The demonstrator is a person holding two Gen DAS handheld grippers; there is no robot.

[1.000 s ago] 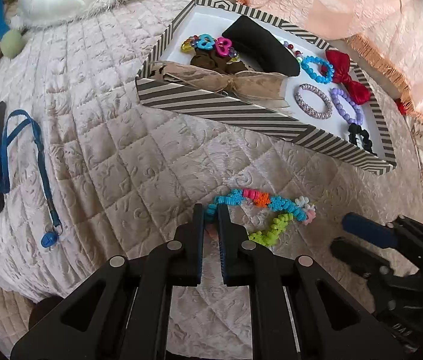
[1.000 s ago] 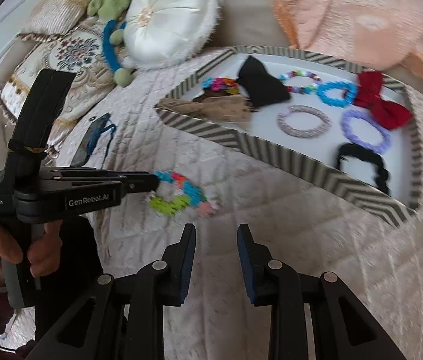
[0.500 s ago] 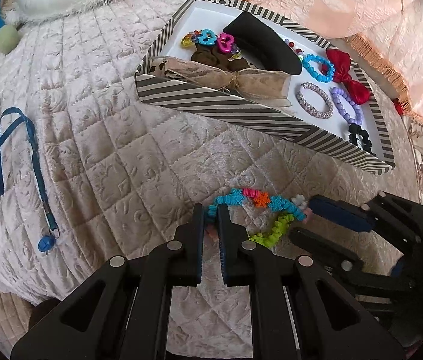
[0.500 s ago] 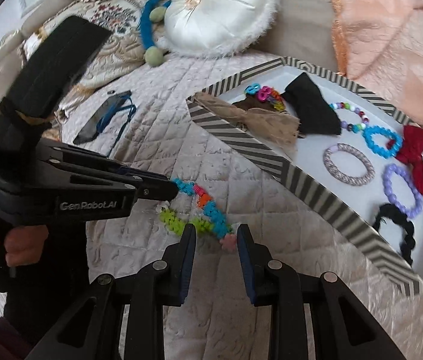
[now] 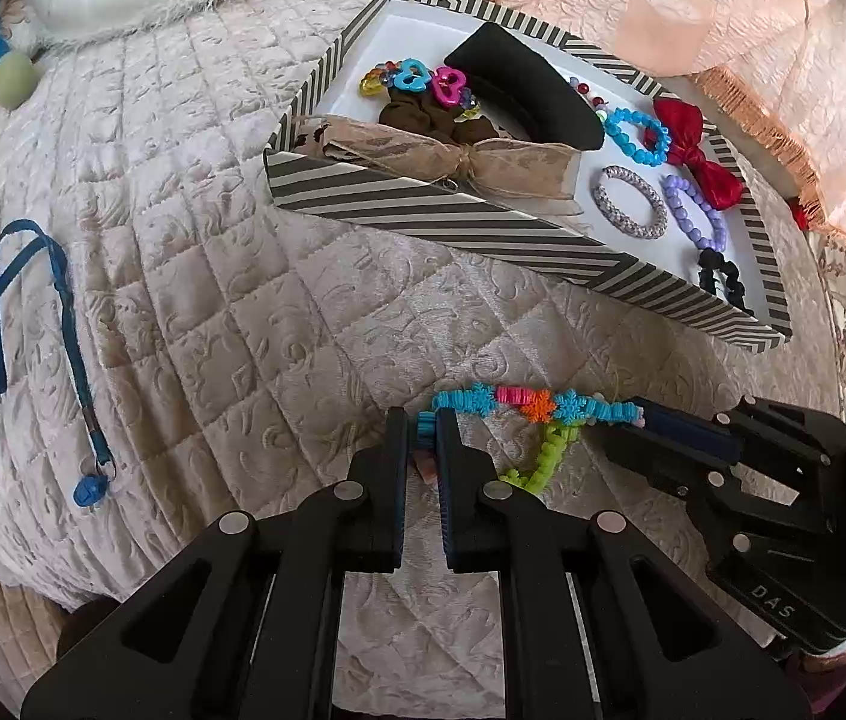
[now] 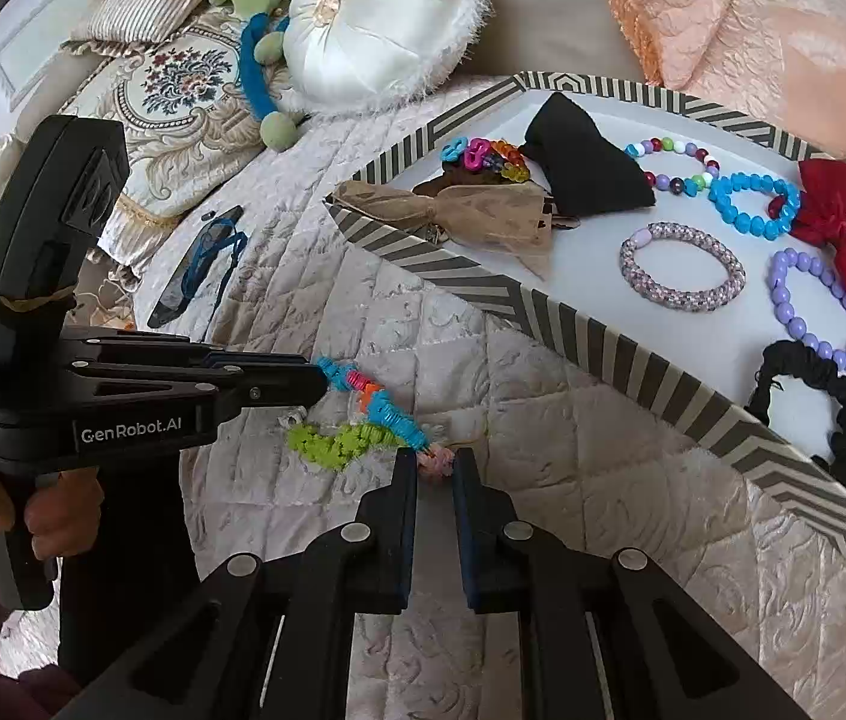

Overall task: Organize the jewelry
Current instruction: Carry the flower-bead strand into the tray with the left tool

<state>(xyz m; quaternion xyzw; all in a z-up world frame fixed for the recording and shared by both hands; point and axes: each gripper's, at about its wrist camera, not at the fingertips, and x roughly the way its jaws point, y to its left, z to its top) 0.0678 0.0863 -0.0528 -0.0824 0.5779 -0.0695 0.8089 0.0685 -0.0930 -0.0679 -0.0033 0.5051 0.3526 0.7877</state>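
Observation:
A colourful spiky bracelet (image 5: pixel 534 407) of blue, pink, orange and green pieces lies on the quilted bed; it also shows in the right wrist view (image 6: pixel 375 411). My left gripper (image 5: pixel 422 425) is shut on the bracelet's blue end. My right gripper (image 6: pixel 435 462) is shut on its pink end; its fingertips (image 5: pixel 657 417) reach the bracelet from the right in the left wrist view. The striped tray (image 5: pixel 423 213) behind holds bracelets, bows and scrunchies.
In the tray (image 6: pixel 603 348) lie a beige bow (image 6: pixel 459 213), black cloth (image 6: pixel 585 165), red bow (image 6: pixel 843 228), blue (image 6: pixel 753 204) and purple (image 6: pixel 819 306) bead bracelets. A phone with blue lanyard (image 5: pixel 21 324) lies left. White round pillow (image 6: pixel 381 18) at back.
My right gripper moved in to the bracelet's pink end and its jaws closed on it. My left gripper kept its hold on the blue end.

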